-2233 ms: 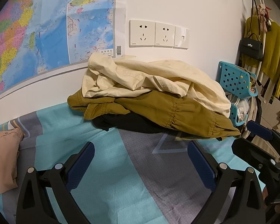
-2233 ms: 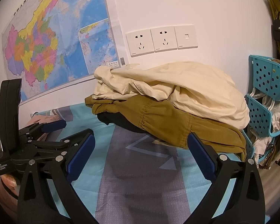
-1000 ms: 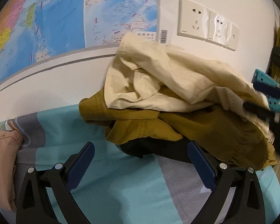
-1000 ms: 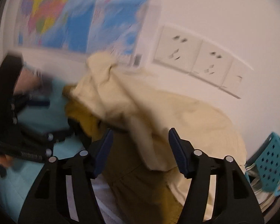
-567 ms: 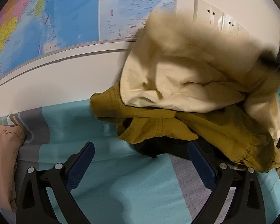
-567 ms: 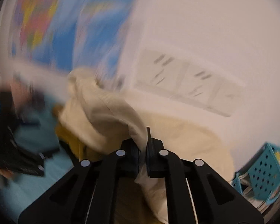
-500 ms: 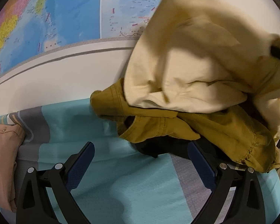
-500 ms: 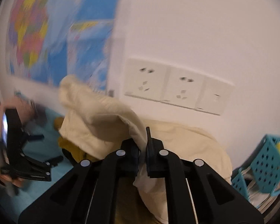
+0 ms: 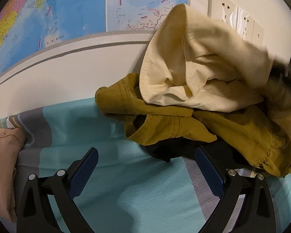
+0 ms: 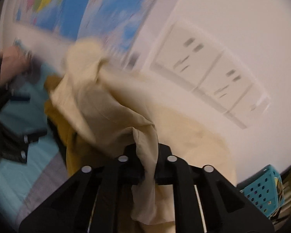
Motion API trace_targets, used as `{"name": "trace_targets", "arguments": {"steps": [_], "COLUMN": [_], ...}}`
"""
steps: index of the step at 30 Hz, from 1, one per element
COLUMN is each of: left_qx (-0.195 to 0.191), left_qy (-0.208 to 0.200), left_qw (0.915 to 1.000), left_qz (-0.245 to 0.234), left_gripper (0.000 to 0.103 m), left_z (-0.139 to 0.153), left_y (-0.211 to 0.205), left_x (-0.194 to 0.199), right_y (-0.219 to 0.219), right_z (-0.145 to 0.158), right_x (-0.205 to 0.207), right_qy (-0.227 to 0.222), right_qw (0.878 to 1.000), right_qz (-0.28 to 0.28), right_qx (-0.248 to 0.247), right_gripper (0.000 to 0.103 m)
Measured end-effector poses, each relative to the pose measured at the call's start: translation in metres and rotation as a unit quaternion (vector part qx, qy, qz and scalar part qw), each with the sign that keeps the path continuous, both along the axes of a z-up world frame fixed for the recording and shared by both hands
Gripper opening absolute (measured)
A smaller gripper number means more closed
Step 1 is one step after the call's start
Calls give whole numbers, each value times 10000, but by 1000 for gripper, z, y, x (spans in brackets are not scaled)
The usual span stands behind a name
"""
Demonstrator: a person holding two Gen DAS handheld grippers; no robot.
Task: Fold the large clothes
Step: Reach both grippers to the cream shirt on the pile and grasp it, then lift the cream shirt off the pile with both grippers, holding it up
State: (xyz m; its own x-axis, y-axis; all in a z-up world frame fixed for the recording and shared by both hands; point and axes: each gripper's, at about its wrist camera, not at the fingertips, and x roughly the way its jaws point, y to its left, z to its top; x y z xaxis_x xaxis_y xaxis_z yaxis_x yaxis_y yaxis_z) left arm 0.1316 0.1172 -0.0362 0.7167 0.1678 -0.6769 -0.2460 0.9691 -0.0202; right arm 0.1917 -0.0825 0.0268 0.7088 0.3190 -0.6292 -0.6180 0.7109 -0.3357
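Cream garment point(image 10: 110, 116) now hangs pinched in our right gripper point(image 10: 146, 167), lifted off the pile at twelve o'clock (a second ago it lay slack there). Our left gripper point(image 9: 145, 167) waits open above the bedsheet point(image 9: 126, 194). Next comes spreading it flat.

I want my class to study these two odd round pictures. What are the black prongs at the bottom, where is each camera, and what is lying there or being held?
A person holds a two-finger gripper in each hand, with a fisheye camera on each looking along its fingers. In the left view, the left gripper is open above a teal bedsheet. A pile of clothes lies by the wall: a cream garment on top of a mustard garment. In the blurred right view, the right gripper is shut on a fold of the cream garment.
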Motion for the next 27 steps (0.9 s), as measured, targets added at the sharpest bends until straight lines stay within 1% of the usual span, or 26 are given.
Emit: {"name": "trace_targets", "arguments": {"steps": [2, 3, 6, 9, 11, 14, 16, 17, 18, 19, 21, 22, 23, 24, 25, 26, 27], "left_qx": [14, 16, -19, -90, -117, -49, -96, -54, -15, -78, -391, -340, -105, -99, -174, -153, -221], "left_qy": [-113, -213, -556, -996, -1333, -1701, -1893, -2022, -2128, -2213, -2238, -2275, -2272, -2201, -2164, -2124, -2067], "left_qw": [9999, 9996, 9972, 9902, 9799, 9627, 9516, 9460, 9443, 9422, 9378, 9354, 9350, 9333, 9314, 9347, 9331], "left_qz": [-86, -178, -503, -971, -1477, -2103, -2420, -2534, -2509, -2513, -2626, -2686, -2723, -2836, -2921, -2846, -2935], "left_gripper": [96, 96, 96, 96, 96, 96, 96, 96, 96, 96, 96, 96, 96, 95, 82, 49, 26], "left_z": [1, 3, 13, 24, 31, 35, 37, 40, 45, 49, 56, 59, 61, 60, 60, 61, 62], "left_y": [0, -1, -13, -30, -50, -79, -93, -102, -109, -115, -119, -127, -136, -142, -144, -146, -146], "left_x": [-1, -2, -3, -6, -11, -16, -17, -14, -10, -4, 10, 19, 31, 39, 50, 63, 71], "right_y": [-24, -43, -86, -112, -125, -134, -137, -139, -143, -147, -155, -161, -163, -168, -171, -174, -180], "right_z": [39, 65, 115, 153, 176, 203, 219, 224, 228, 233, 239, 241, 242, 242, 242, 241, 242], "right_x": [-1, -1, -6, -10, -19, -25, -29, -34, -36, -40, -46, -49, -50, -53, -56, -58, -62], "right_qy": [-120, -213, -322, -395, -483, -563, -697, -732, -745, -753, -805, -789, -772, -756, -768, -786, -793], "right_qw": [9977, 9942, 9850, 9792, 9762, 9706, 9680, 9670, 9655, 9652, 9659, 9659, 9659, 9657, 9663, 9666, 9662], "right_qz": [-186, -322, -560, -694, -741, -737, -715, -706, -703, -692, -714, -704, -697, -718, -721, -747, -783], "right_qx": [635, 1004, 1600, 1867, 1981, 2220, 2304, 2334, 2393, 2409, 2353, 2363, 2371, 2379, 2348, 2322, 2325], "right_gripper": [4, 4, 4, 3, 3, 3, 3, 3, 3, 3, 3, 3, 3, 3, 3, 3, 3]}}
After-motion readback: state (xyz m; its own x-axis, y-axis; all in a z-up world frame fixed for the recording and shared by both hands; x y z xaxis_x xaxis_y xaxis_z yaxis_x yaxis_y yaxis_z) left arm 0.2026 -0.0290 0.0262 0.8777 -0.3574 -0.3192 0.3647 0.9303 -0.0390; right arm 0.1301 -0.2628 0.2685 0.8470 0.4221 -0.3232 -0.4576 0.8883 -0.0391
